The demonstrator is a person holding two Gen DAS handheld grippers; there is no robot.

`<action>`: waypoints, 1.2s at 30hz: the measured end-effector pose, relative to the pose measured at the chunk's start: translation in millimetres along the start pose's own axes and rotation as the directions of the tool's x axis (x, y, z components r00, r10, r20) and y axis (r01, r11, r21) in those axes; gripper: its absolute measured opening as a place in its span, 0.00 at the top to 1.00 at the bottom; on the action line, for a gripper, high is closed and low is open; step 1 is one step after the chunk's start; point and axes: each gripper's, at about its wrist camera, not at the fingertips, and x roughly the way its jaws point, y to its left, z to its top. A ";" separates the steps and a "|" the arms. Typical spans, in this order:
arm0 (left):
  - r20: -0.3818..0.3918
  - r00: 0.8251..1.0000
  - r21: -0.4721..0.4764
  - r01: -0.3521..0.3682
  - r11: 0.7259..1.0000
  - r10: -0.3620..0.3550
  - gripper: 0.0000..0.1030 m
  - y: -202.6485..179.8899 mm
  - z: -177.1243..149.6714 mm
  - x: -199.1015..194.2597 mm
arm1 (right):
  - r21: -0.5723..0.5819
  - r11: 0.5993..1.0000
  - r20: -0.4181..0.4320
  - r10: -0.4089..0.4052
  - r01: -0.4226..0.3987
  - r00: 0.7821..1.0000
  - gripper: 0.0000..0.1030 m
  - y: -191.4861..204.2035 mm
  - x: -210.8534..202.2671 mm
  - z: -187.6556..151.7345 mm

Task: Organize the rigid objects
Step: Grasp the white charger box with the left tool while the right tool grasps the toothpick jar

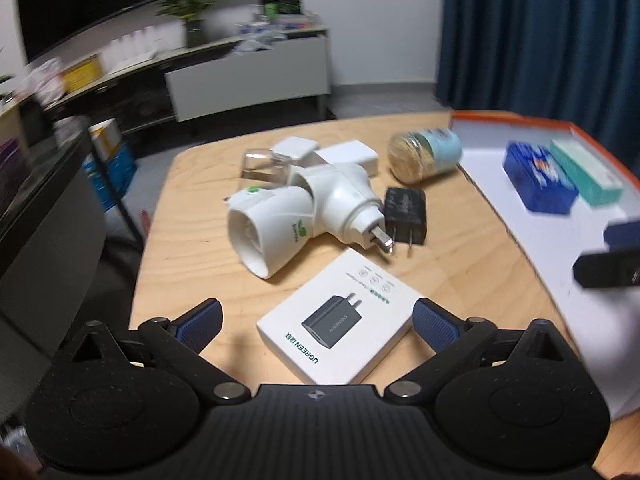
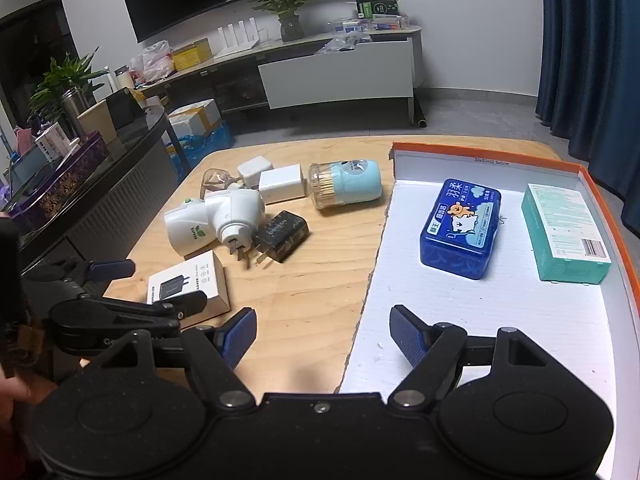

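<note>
Between the fingers of the left gripper lies the white charger box, flat on the wooden surface, near the left front edge. The fingers are spread wide, one on each side of the box, and do not seem to touch it yet. I judge that the step in hand is to take this box. To do it well, the fingers should come lower until the pads are at the side walls, stay square to the box, and then close slowly, because the box is low and smooth and can slip or turn. The grip should be in the middle of the sides, so the box does not tilt when it goes up.

The right gripper hovers over the near edge of the tray, its fingers also spread and holding nothing.

The white tray with orange rim is on the right of the surface. In it are a blue tissue box and, well apart, a green carton near the right wall. Much of the tray floor is free. Outside it, on the wood, are the white plug adapters, a black charger and a toothpick jar lying on its side.
</note>
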 end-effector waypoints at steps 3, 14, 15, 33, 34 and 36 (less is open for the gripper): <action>-0.008 1.000 0.037 0.017 0.999 -0.017 0.00 -2.7 -1.6 7.4 | 0.004 1.000 -0.001 -0.003 0.003 1.000 0.15 -0.8 1.5 1.5; 0.004 0.998 -0.002 0.055 0.998 -0.055 0.07 -13.4 -1.9 17.6 | -0.032 0.999 -0.003 0.010 -0.010 1.000 0.15 6.2 7.0 6.1; 0.005 0.998 -0.008 0.060 0.998 -0.060 0.08 -13.5 -2.6 16.1 | -0.035 0.999 -0.003 0.013 -0.013 1.000 0.15 6.7 7.8 7.0; 0.118 0.992 -0.161 0.057 0.985 -0.038 0.08 1.8 -6.5 -24.2 | -0.044 0.999 0.010 0.018 -0.018 1.000 0.15 4.0 20.9 25.4; 0.122 0.992 -0.165 0.055 0.985 -0.035 0.08 2.4 -6.5 -24.9 | -0.043 0.999 0.012 0.018 -0.017 1.000 0.15 3.2 23.3 27.8; 0.123 0.992 -0.171 0.055 0.984 -0.035 0.08 3.8 -6.7 -25.3 | -0.038 0.999 0.015 0.016 -0.016 1.000 0.15 0.2 29.4 34.6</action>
